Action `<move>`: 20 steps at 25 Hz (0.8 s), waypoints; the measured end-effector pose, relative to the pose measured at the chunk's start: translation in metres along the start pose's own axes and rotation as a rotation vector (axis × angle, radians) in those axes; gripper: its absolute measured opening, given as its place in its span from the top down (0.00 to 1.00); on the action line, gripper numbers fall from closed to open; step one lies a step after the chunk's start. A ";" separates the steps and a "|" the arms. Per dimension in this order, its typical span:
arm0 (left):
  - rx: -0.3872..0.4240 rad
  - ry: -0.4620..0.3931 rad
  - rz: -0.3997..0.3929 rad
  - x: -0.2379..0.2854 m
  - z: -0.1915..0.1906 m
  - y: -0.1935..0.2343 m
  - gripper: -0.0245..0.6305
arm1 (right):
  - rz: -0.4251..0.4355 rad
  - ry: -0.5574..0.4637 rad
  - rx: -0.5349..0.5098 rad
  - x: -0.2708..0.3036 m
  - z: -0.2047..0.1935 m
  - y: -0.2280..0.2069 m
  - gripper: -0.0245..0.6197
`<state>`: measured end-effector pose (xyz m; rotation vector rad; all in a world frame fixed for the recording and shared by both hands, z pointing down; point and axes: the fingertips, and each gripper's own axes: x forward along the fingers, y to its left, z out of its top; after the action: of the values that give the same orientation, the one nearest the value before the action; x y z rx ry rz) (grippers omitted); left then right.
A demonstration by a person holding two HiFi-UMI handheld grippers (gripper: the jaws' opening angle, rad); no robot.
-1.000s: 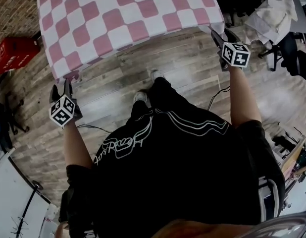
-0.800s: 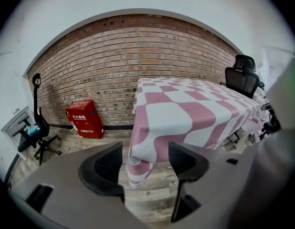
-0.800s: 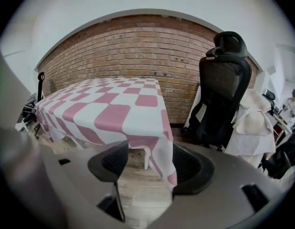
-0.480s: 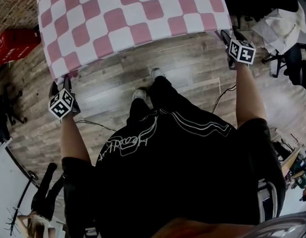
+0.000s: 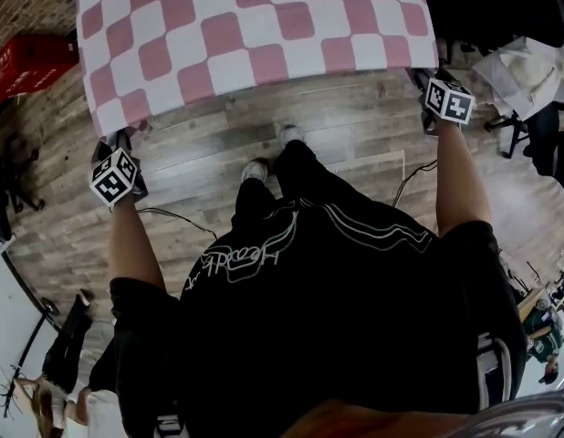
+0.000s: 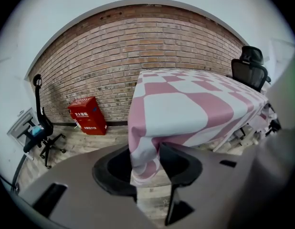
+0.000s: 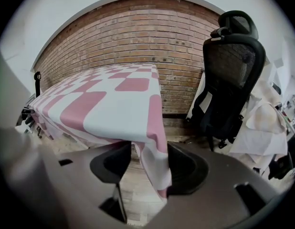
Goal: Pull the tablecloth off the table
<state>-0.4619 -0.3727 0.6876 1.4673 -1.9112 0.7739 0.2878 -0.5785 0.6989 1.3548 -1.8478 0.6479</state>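
Left tongs [image 6: 145, 162] are closing round one hanging corner of the pink-and-white checked tablecloth [image 5: 255, 35], not yet pinching it. Right tongs [image 7: 143, 168] stand spread and are starting to close, with the other near corner between the jaws. The cloth lies spread over the tabletop.

Person stands with both bare arms reached forward and spread wide, left forearm [image 5: 134, 245] lower and nearer the body, right forearm [image 5: 460, 176] stretched further out. Left gripper [image 5: 111, 144] points ahead with its marker cube [image 5: 115, 178] behind the jaws; the jaws are closing with a hanging corner of the tablecloth [image 6: 143, 159] between them, pads not yet clamped on it. Right gripper [image 5: 421, 78] is in the same pose, jaws wide but closing, the tablecloth's other corner between them, lying against the right-hand jaw with a gap to the left-hand one.
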 end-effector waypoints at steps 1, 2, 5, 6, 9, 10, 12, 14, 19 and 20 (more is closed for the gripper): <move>-0.008 0.000 0.001 0.000 0.000 0.000 0.73 | -0.001 0.003 -0.004 0.001 0.000 0.000 0.63; -0.018 0.000 0.000 -0.001 -0.001 0.000 0.74 | -0.004 0.004 -0.009 0.001 0.000 0.000 0.69; -0.033 0.002 -0.002 -0.003 -0.002 -0.001 0.79 | -0.023 0.002 -0.020 0.002 0.001 -0.002 0.83; -0.029 0.004 -0.002 -0.004 -0.003 -0.002 0.80 | -0.026 -0.001 -0.017 0.002 0.000 -0.002 0.85; -0.012 0.011 0.000 -0.006 -0.004 -0.003 0.85 | -0.025 -0.007 -0.008 0.000 -0.001 -0.001 0.89; -0.007 0.012 0.000 -0.006 -0.004 -0.003 0.85 | -0.026 -0.008 -0.011 -0.001 -0.001 -0.001 0.91; 0.006 0.012 0.001 -0.007 -0.004 -0.004 0.87 | -0.038 -0.001 -0.026 -0.002 -0.002 -0.001 0.91; 0.014 0.015 0.004 -0.009 -0.007 -0.003 0.89 | -0.058 0.013 -0.042 -0.003 -0.008 -0.001 0.92; 0.012 0.020 0.003 -0.014 -0.008 -0.003 0.92 | -0.089 0.015 -0.002 -0.014 -0.013 -0.003 0.96; 0.006 0.019 0.006 -0.016 -0.008 -0.003 0.93 | -0.097 0.005 0.013 -0.017 -0.013 -0.002 0.96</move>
<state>-0.4548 -0.3576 0.6809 1.4536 -1.9015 0.7942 0.2963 -0.5596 0.6929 1.4399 -1.7647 0.6135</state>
